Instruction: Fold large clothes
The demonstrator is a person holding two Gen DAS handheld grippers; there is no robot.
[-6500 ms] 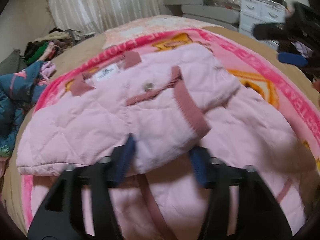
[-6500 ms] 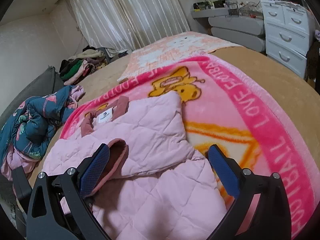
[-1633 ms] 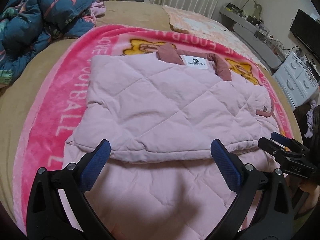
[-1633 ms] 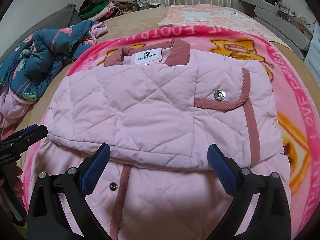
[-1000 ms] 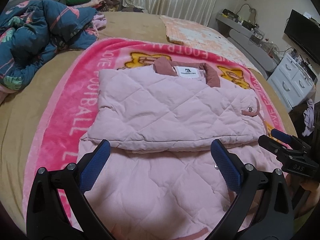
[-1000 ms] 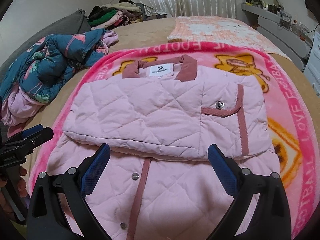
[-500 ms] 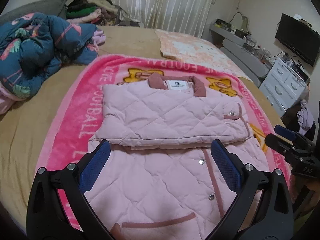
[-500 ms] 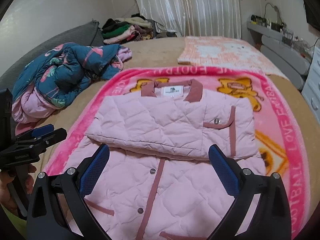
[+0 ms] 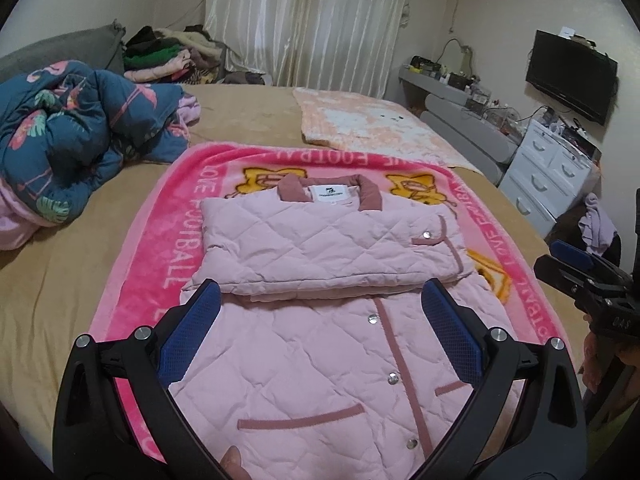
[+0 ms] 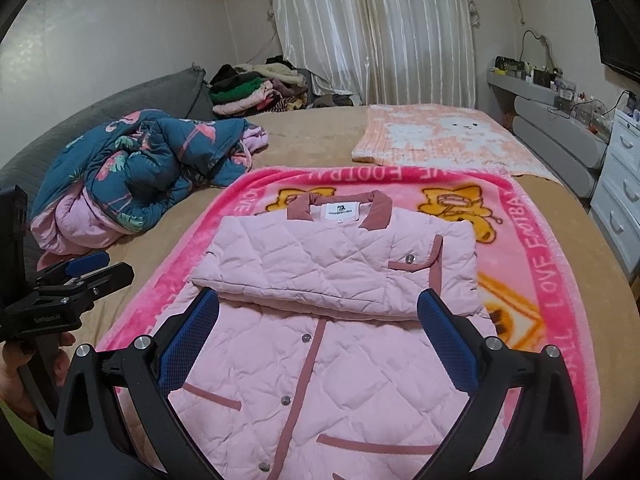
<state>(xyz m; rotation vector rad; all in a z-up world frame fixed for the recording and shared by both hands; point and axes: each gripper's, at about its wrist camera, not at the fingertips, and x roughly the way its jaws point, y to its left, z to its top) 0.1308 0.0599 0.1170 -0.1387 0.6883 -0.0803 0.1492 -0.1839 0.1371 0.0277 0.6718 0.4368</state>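
Observation:
A pink quilted jacket [image 9: 320, 352] with dusty-rose trim lies front-up on a pink blanket [image 9: 160, 248] on the bed. Both sleeves are folded across its chest into a flat band [image 9: 320, 244] below the collar. It also shows in the right wrist view [image 10: 320, 360]. My left gripper [image 9: 320, 336] is open and empty, held above the jacket's lower half. My right gripper [image 10: 320, 336] is open and empty, also above the lower half. Each gripper shows in the other's view, the right one [image 9: 580, 276] at the right edge, the left one [image 10: 80, 276] at the left edge.
A blue flowered quilt [image 10: 140, 168] is bunched at the bed's left. A peach blanket [image 10: 440, 136] lies at the far end. A clothes pile [image 10: 256, 88] sits by the curtain. White drawers [image 9: 552, 176] stand at the right.
Both grippers have pulled back and risen from the jacket. More of its lower half, with snaps and pocket trim, has come into view. The jacket has not moved.

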